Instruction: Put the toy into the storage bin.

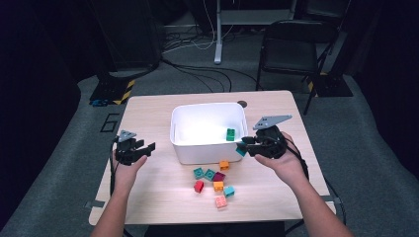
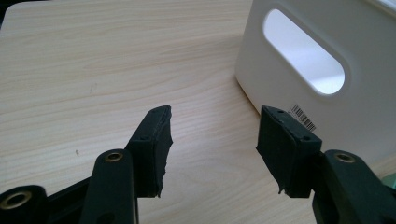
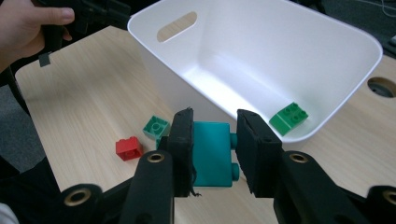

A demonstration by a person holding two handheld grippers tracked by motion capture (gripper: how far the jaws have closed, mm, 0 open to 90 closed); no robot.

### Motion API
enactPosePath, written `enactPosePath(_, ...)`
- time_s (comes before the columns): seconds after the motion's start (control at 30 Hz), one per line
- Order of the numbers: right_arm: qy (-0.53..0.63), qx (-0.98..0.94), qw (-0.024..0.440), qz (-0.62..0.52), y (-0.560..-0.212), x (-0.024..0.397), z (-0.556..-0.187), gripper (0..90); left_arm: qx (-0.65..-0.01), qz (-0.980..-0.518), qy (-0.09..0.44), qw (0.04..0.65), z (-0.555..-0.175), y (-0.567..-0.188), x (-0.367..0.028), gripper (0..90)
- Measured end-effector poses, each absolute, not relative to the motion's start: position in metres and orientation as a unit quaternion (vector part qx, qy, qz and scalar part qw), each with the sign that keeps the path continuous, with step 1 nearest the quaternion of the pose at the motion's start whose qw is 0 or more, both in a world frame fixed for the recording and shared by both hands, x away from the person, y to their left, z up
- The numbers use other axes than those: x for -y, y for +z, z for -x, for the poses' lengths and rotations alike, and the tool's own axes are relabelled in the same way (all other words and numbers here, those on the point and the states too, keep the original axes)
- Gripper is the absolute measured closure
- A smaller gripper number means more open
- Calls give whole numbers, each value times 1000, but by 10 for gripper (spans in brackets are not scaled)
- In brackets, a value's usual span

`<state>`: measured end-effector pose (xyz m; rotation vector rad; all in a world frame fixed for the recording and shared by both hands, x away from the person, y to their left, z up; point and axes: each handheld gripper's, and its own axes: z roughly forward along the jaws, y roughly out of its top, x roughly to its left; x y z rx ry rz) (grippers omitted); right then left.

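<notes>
A white bin [image 1: 208,147] stands mid-table with a green brick [image 1: 230,134] inside, near its right wall. My right gripper [image 1: 243,146] hovers at the bin's right front corner, shut on a teal brick [image 3: 212,154] that sits between its pads [image 3: 181,140] just above the rim [image 3: 299,138]. The green brick [image 3: 289,117] lies on the bin floor beyond it. My left gripper [image 1: 148,148] rests at the left of the bin, open and holding nothing. In its own view the left gripper [image 2: 212,149] faces the bin's side wall [image 2: 299,107] with its handle slot.
Several loose bricks lie in front of the bin: orange [image 1: 224,165], teal [image 1: 198,173], dark red [image 1: 219,176], red [image 1: 198,186] and pink [image 1: 221,201]. A red brick [image 3: 129,148] and a teal one [image 3: 156,127] sit beside the bin. A chair [image 1: 291,49] stands beyond the table.
</notes>
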<state>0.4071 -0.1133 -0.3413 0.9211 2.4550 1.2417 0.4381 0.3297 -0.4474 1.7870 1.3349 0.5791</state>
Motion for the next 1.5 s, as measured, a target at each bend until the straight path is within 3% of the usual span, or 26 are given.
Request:
enactPosePath(0.43, 429, -838, 132, -309, -313, 94, -436, 672, -529, -708, 229, 408, -438, -447, -331, 441)
enactPosePath(1.5, 398, -854, 124, -311, -346, 24, -519, 672, -531, -704, 225, 414, -439, -446, -333, 441)
